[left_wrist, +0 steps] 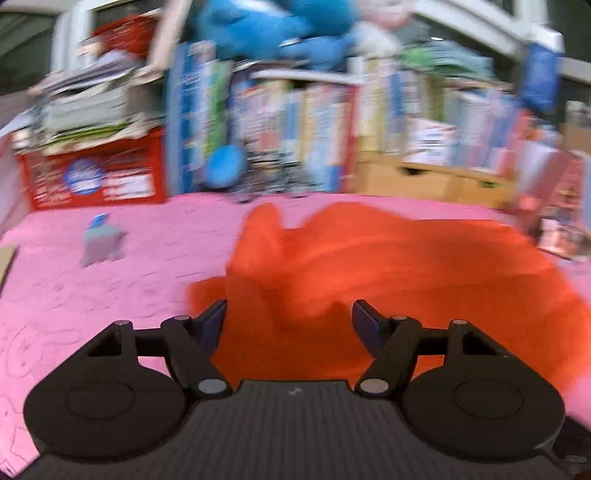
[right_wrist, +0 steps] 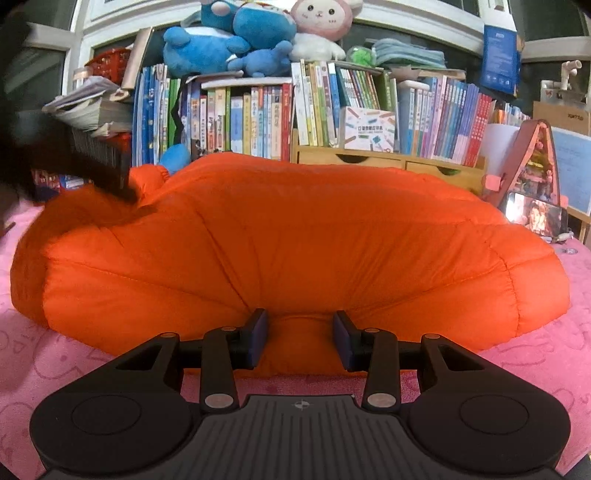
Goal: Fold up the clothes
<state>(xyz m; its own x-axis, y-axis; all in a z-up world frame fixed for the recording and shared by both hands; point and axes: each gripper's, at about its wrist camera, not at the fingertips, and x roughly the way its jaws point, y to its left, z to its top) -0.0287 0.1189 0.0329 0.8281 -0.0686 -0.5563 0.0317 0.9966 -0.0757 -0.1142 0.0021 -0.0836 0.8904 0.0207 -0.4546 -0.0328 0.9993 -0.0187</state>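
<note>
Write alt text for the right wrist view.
The right gripper pinches the near edge of a puffy orange jacket lying on a pink blanket. Behind stand packed bookshelves topped with plush toys.

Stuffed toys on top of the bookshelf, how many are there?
3 distinct heads: a blue plush toy at left, another blue one in the middle, and a pink-and-white plush toy at right. More blue ones may be piled beneath.
</note>
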